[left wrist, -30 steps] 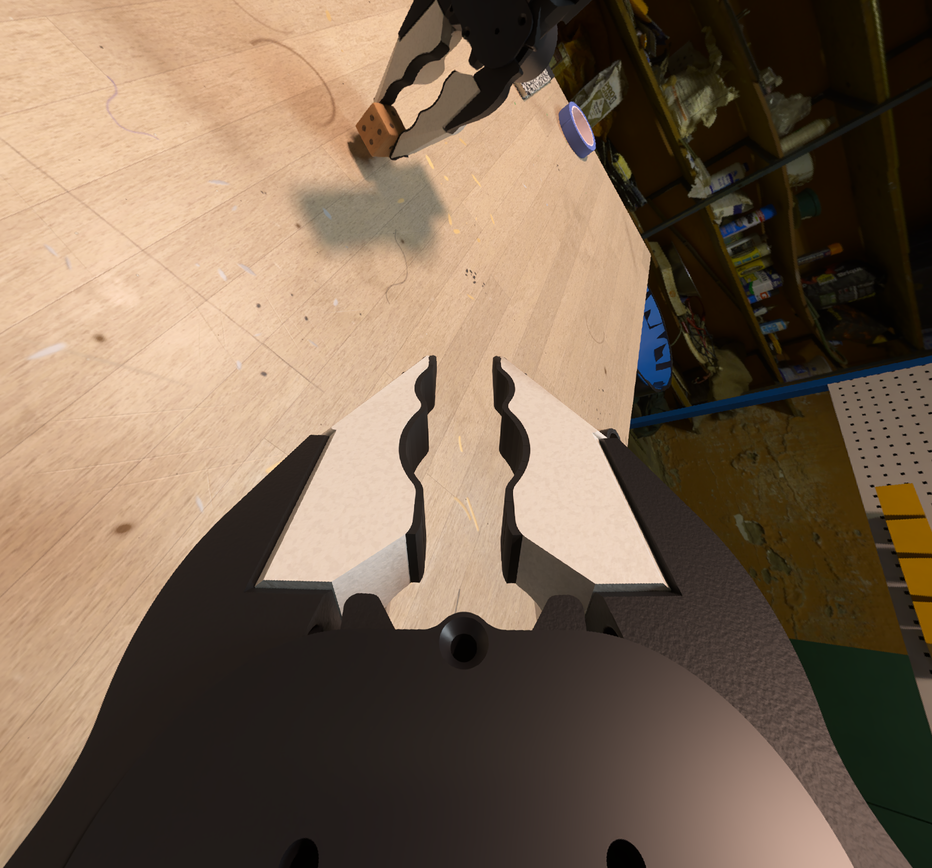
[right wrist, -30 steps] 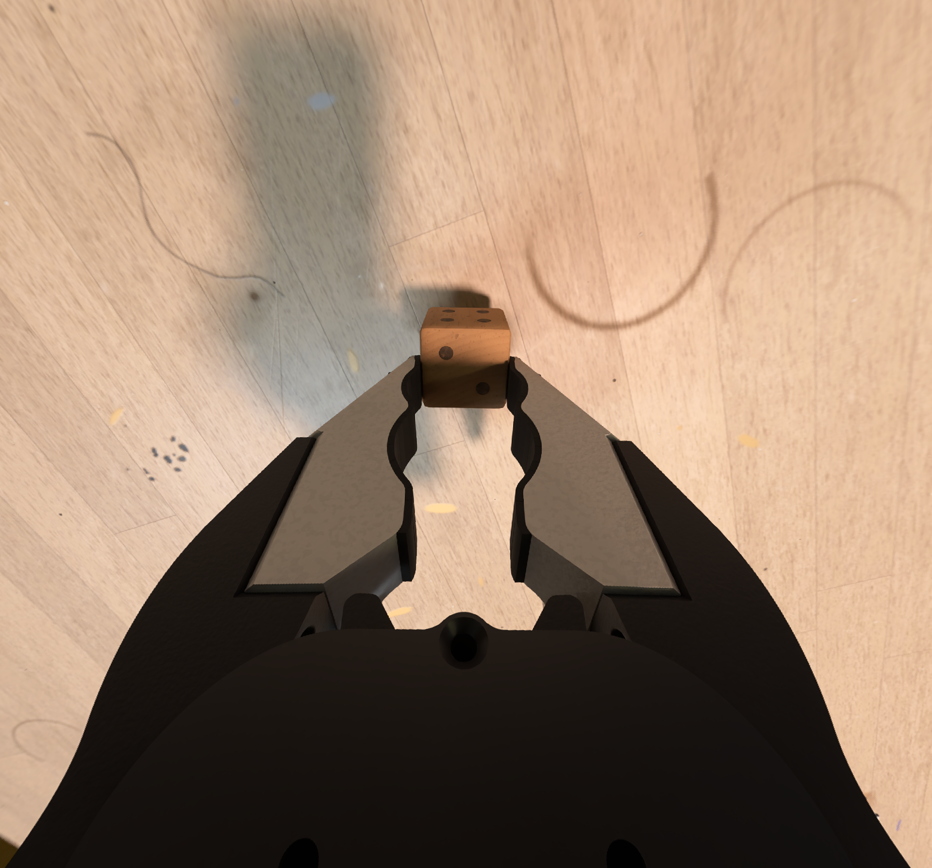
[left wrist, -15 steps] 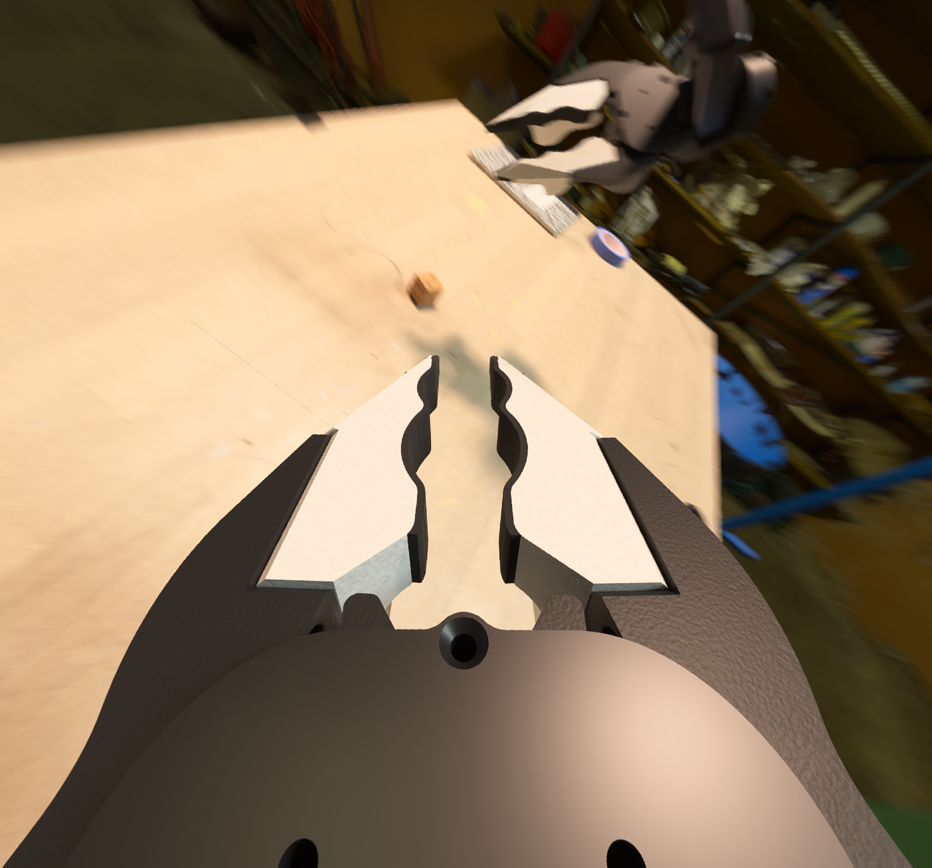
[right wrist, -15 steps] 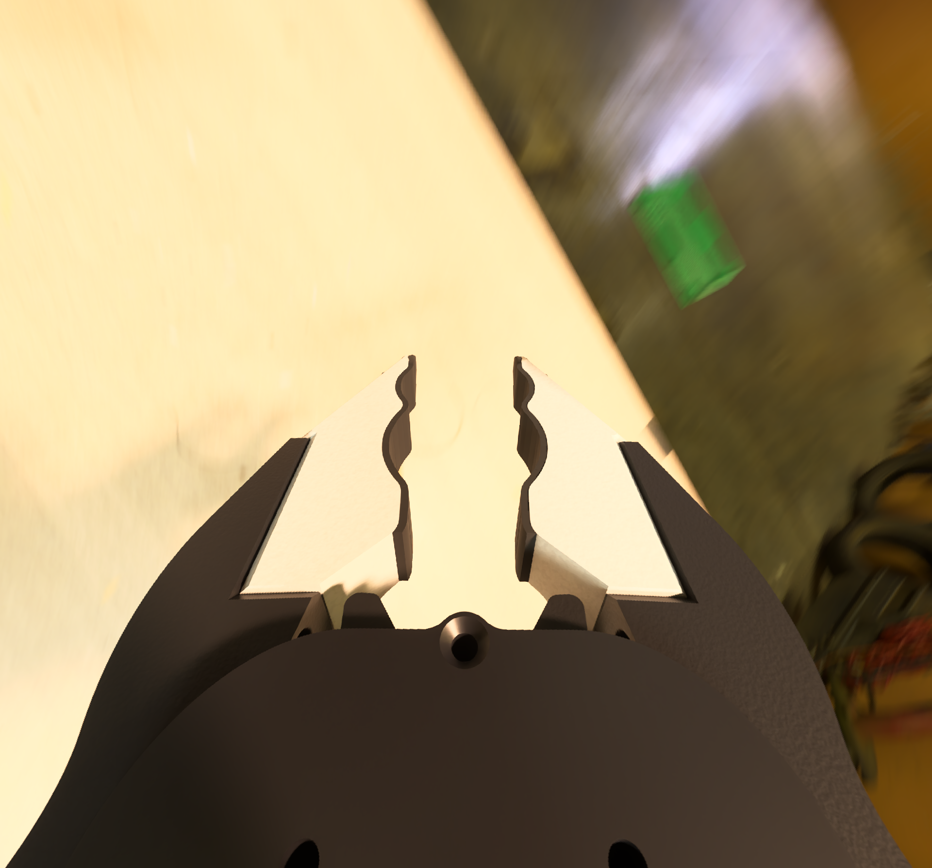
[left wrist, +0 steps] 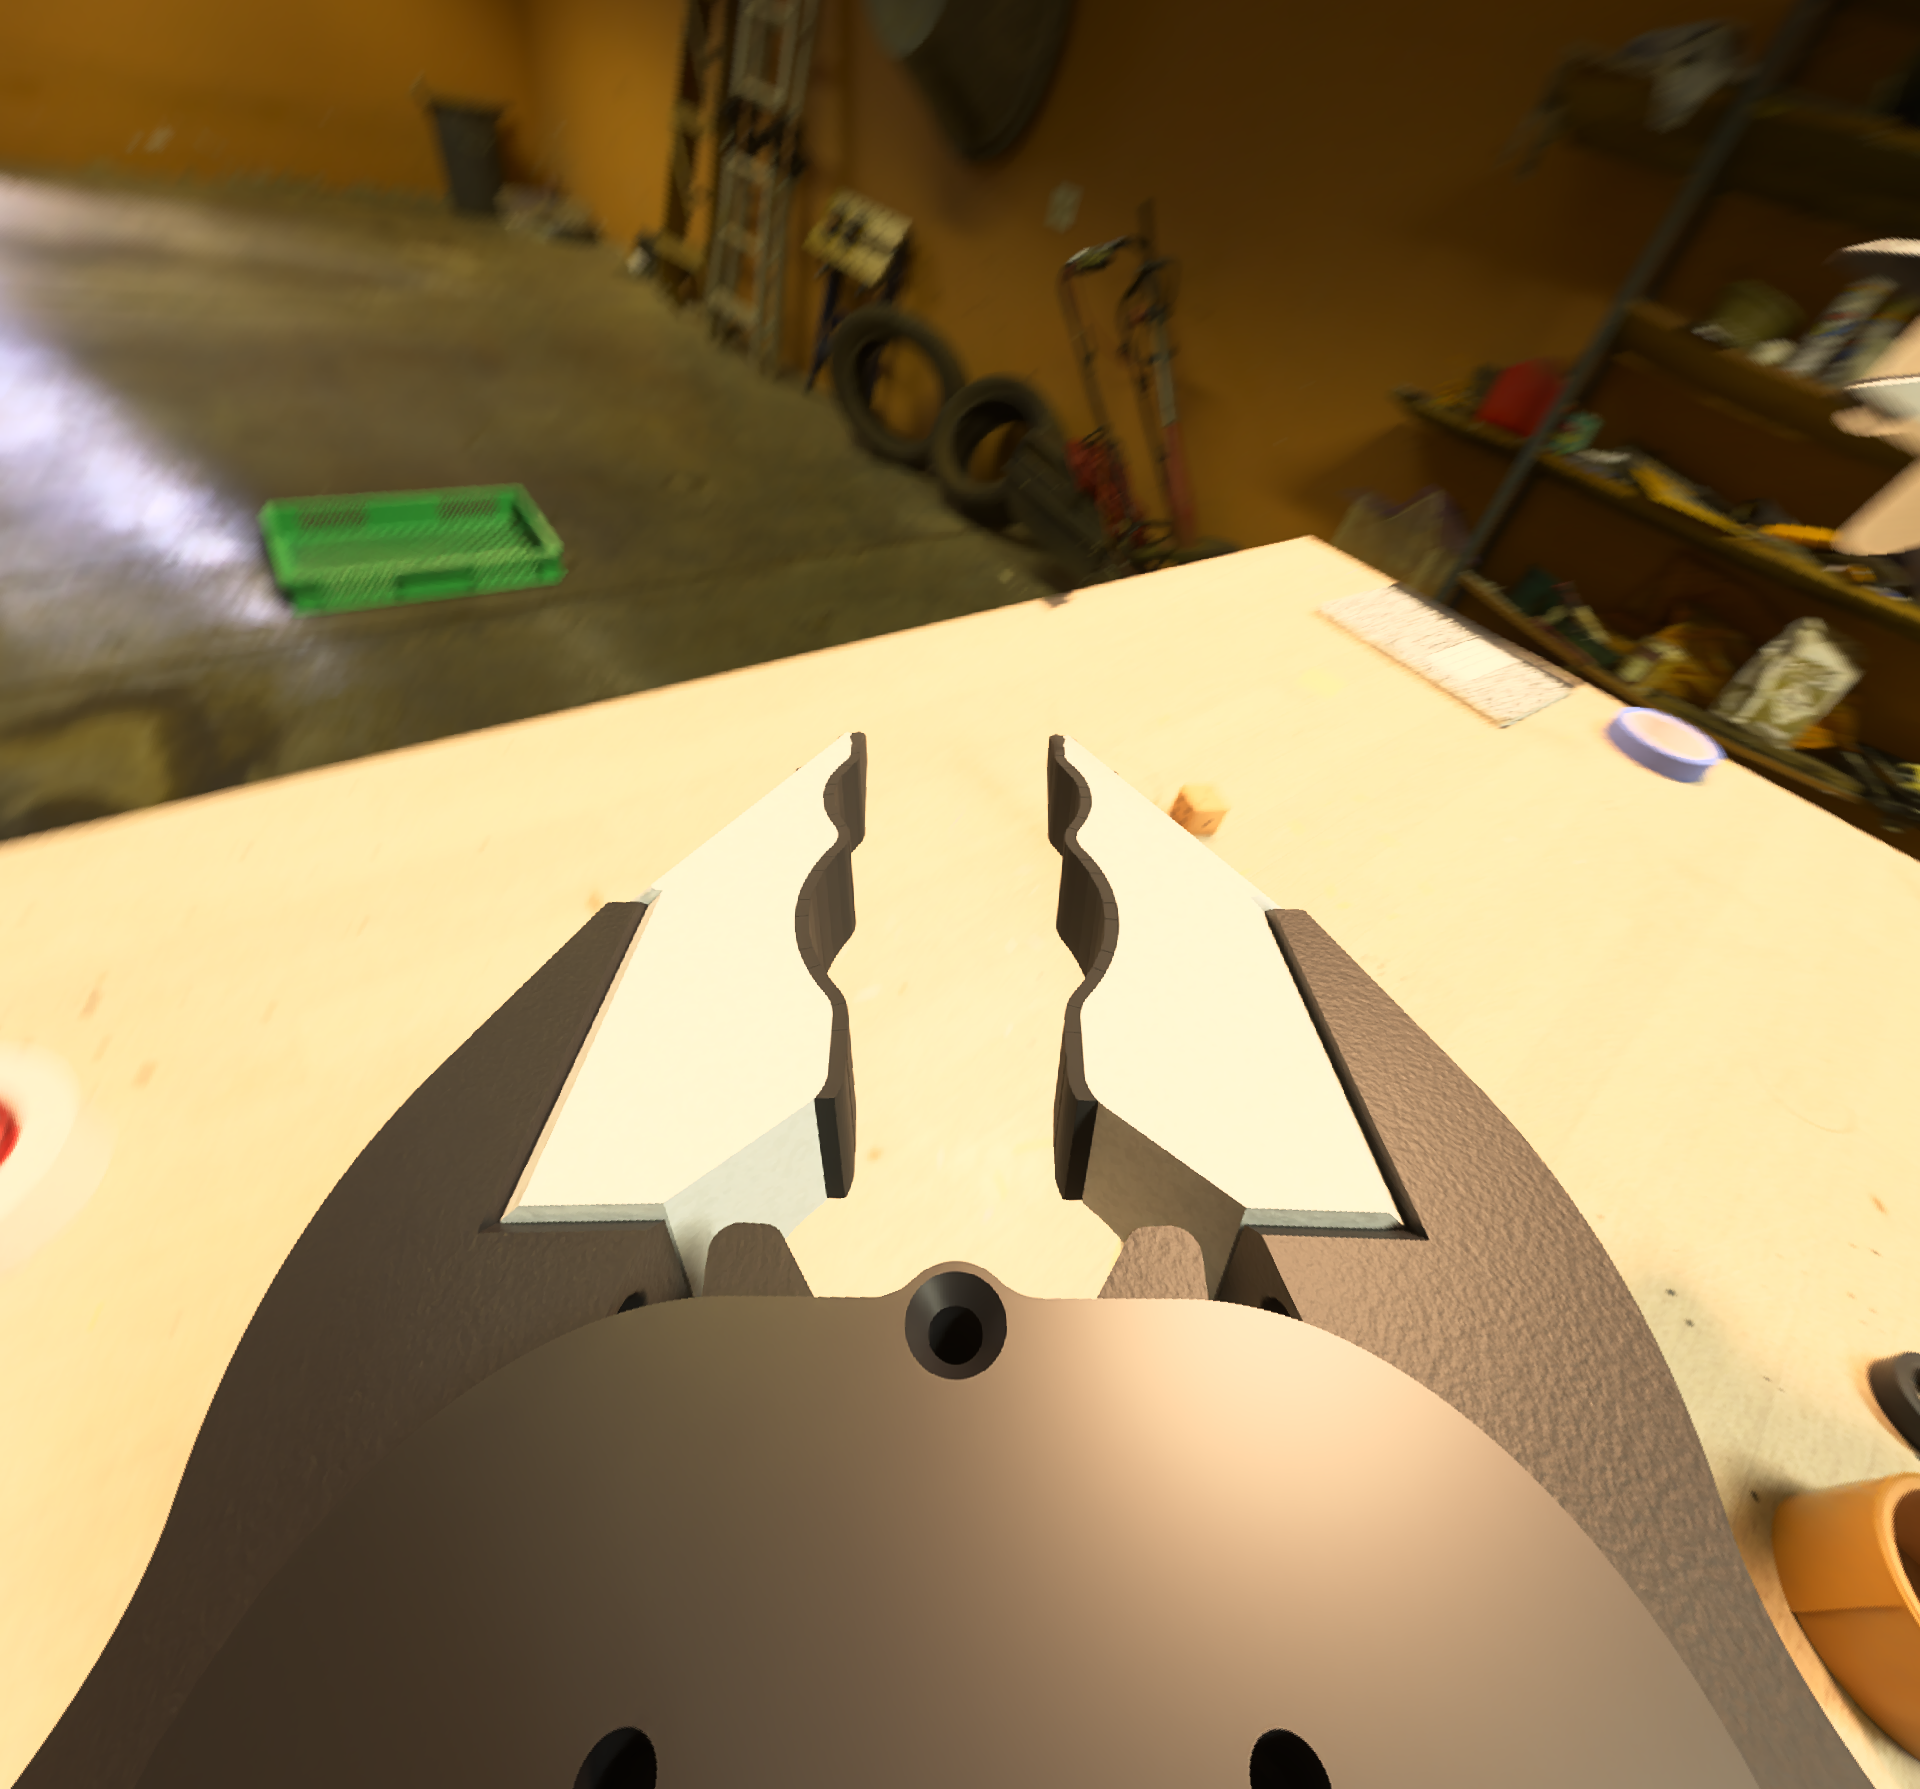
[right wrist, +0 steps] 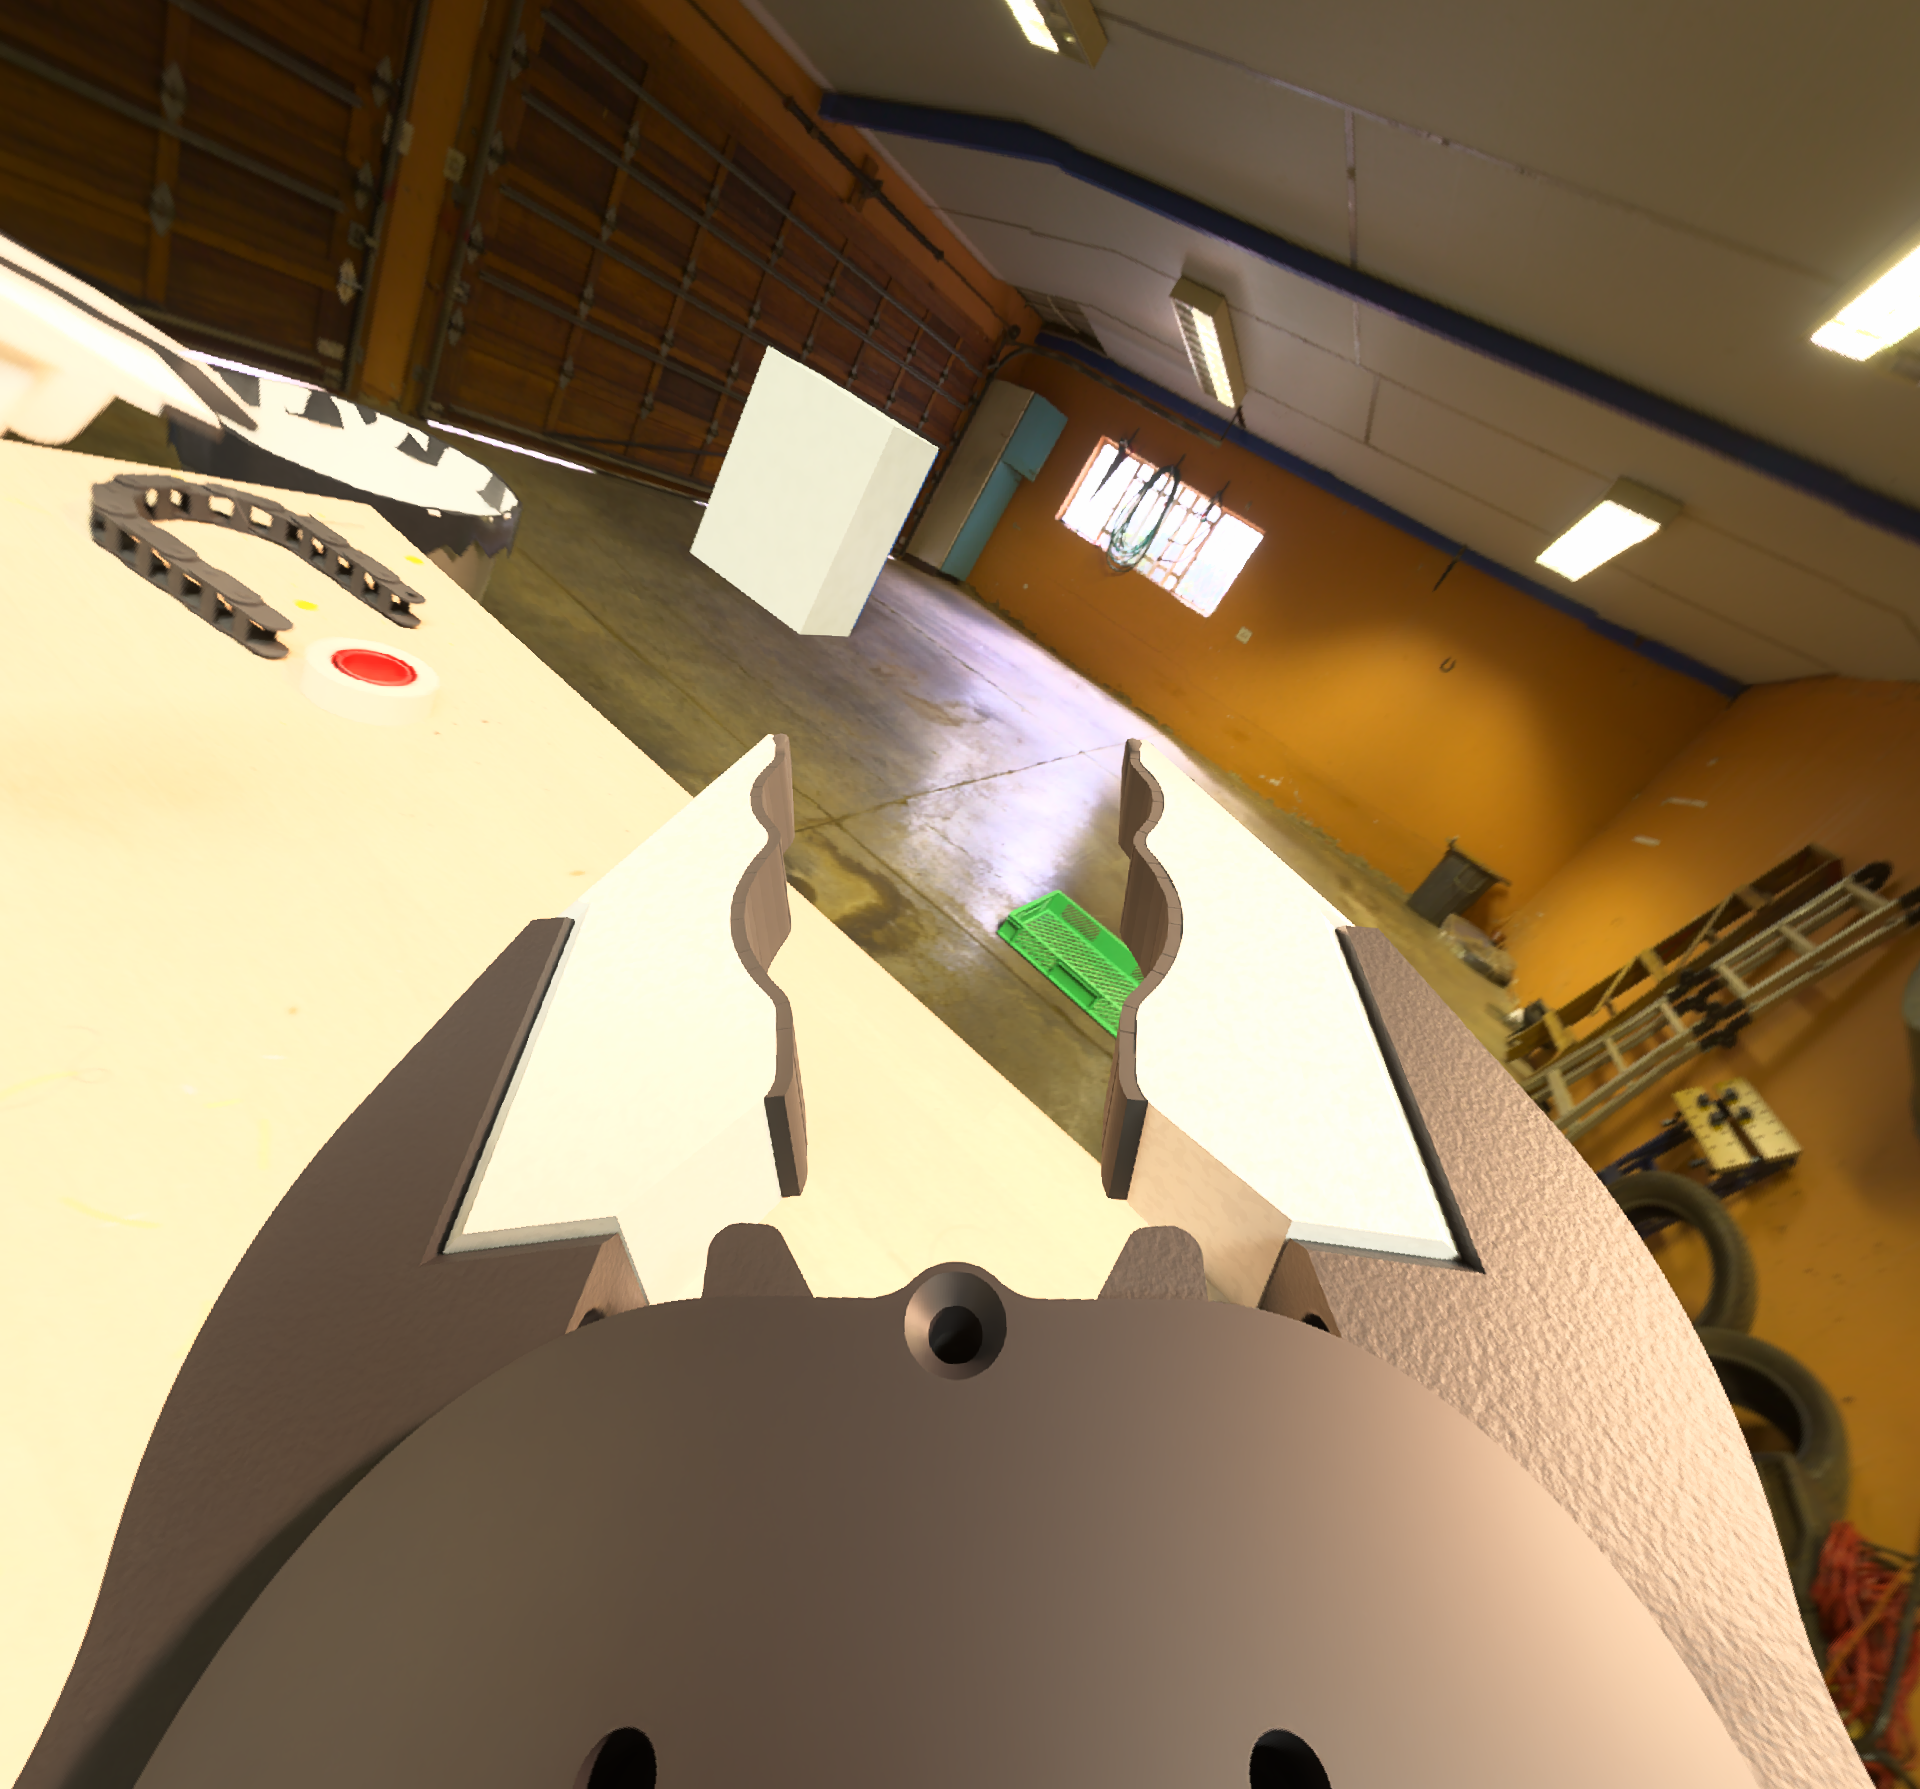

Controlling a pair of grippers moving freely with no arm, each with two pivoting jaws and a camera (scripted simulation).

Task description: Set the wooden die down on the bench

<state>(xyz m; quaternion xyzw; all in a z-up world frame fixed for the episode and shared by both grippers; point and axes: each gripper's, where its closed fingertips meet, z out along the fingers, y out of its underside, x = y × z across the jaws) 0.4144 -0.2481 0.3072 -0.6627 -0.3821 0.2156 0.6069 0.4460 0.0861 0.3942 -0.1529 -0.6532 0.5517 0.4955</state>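
Wooden die [left wrist: 1197, 807] on bench [left wrist: 1455, 960]

Each wrist camera sits close behind its tongs, low over the table [left wrist: 312, 960], facing outward past the table edge; both share the green crate [left wrist: 410, 546] on the floor.

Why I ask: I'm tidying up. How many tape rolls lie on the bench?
2. A blue roll lies near the bench edge, past the wooden die; a white roll with a red core lies beside the black cable chain. Others may be hidden.
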